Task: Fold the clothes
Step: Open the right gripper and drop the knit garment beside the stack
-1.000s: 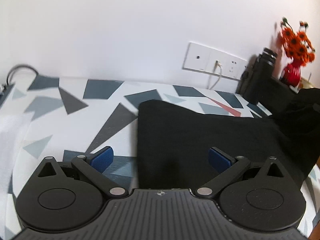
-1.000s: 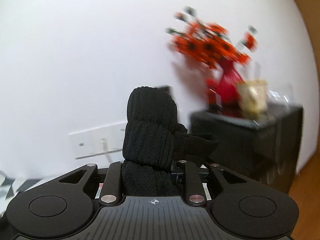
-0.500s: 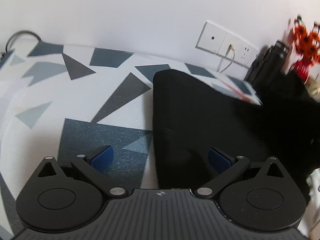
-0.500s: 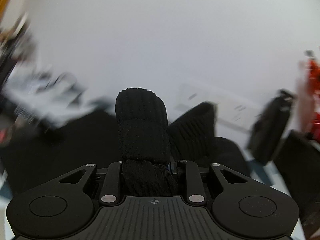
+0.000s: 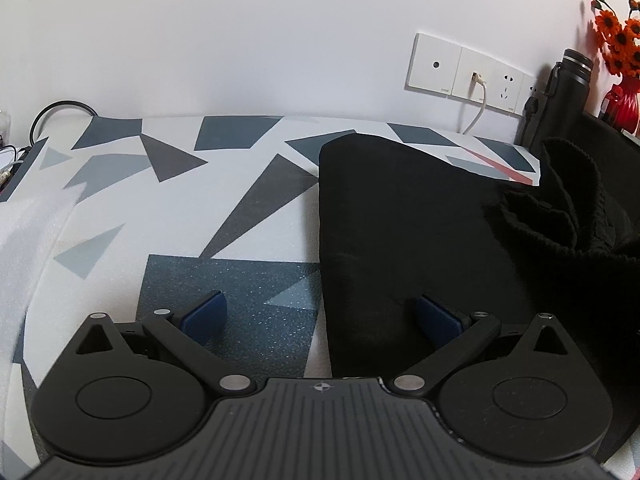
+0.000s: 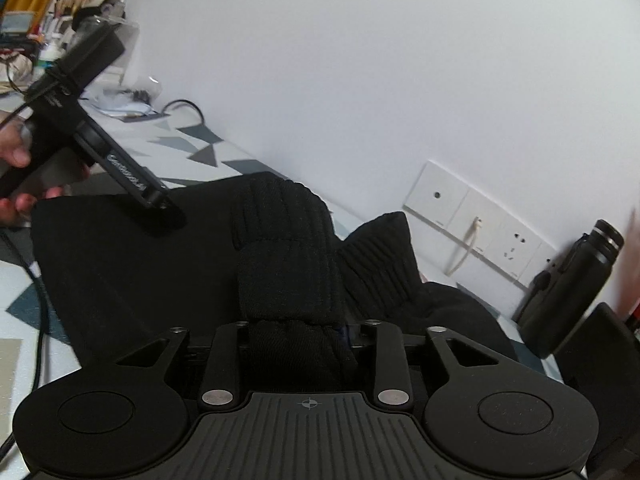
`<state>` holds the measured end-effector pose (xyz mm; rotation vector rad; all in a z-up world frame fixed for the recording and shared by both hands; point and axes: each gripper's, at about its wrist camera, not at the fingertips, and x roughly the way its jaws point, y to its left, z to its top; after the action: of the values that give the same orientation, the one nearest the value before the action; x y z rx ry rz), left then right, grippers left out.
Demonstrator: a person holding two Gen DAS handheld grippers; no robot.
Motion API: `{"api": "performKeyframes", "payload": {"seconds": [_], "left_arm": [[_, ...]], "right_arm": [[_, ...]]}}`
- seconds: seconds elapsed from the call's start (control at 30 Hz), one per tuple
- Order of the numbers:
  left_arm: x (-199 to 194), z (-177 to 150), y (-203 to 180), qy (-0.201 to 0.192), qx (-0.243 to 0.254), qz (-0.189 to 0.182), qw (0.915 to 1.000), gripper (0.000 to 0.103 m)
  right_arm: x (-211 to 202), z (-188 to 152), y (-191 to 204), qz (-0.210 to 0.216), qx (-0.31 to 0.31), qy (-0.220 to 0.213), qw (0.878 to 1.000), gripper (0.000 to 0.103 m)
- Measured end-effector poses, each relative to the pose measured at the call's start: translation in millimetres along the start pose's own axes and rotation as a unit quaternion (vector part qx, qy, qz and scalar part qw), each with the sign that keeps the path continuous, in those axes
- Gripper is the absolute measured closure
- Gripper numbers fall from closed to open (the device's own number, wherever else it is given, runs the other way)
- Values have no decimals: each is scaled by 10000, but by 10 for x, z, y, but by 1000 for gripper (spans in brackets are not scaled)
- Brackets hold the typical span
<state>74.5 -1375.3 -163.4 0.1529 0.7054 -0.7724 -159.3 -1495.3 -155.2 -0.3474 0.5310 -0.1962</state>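
Observation:
A black knit garment [image 5: 408,224] lies flat on the patterned table cover [image 5: 160,208], its left edge straight. My left gripper [image 5: 320,314] is open and straddles that edge: one blue pad [image 5: 204,314] over the cover, the other [image 5: 438,314] over the cloth. My right gripper [image 6: 298,330] is shut on a ribbed fold of the black garment [image 6: 286,248], which bulges up from between its jaws. That lifted ribbed part [image 5: 560,208] also shows at the right of the left wrist view. In the right wrist view the left gripper [image 6: 160,208] hovers over the cloth, held by a hand [image 6: 16,156].
A wall socket panel [image 5: 468,70] with a white cable [image 5: 476,108] is behind the table. A black bottle [image 5: 560,96], a red vase with orange flowers [image 5: 618,60] and a black box stand at the right. White foam [image 5: 28,232] lies at the left; clutter [image 6: 48,32] at the far left.
The right gripper has swung left and down with the ribbed fold, now over the flat part of the garment. The left gripper has shifted slightly; it stays open over the cloth's left edge.

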Motion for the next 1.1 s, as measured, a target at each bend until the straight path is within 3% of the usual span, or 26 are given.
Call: {"api": "performKeyframes", "payload": {"seconds": [0.13,0.23,0.3,0.47,0.57,0.7,0.77,0.87,0.93,1.1], "left_arm": [[-1,-2,-5,-18,3,-3,10000,0],[1,-8,-3,-38,1,-4,10000,0],[1,-13,-5,-50,6,-2,10000,0],[4,-20,-14,-68,38,15,10000,0],[6,-23,-12,-73,35,18,10000,0],[8,-25,-17,-80,47,18,10000,0],[13,-26,-24,-84,63,11,9999,0],[19,-33,-35,-88,92,-3,9999,0],[19,-39,-37,-97,92,-13,9999,0],[12,-53,-55,-108,94,14,9999,0]], "right_arm": [[53,-54,51,-6,-193,32,9998,65],[9,-38,10,115,90,-63,9999,59],[-52,-32,-25,246,306,-177,9991,46],[-359,-20,-95,90,598,-577,9965,30],[-646,-21,-257,-73,1054,-1071,9886,12],[-910,-105,-625,-375,2036,-1432,9678,9],[-915,-198,-837,-546,2547,-1367,9557,9],[-750,-366,-1067,-930,3040,-739,9452,9],[-587,-480,-1136,-813,3171,-274,9445,9],[-119,-601,-1032,-328,2423,587,9679,10]]}}
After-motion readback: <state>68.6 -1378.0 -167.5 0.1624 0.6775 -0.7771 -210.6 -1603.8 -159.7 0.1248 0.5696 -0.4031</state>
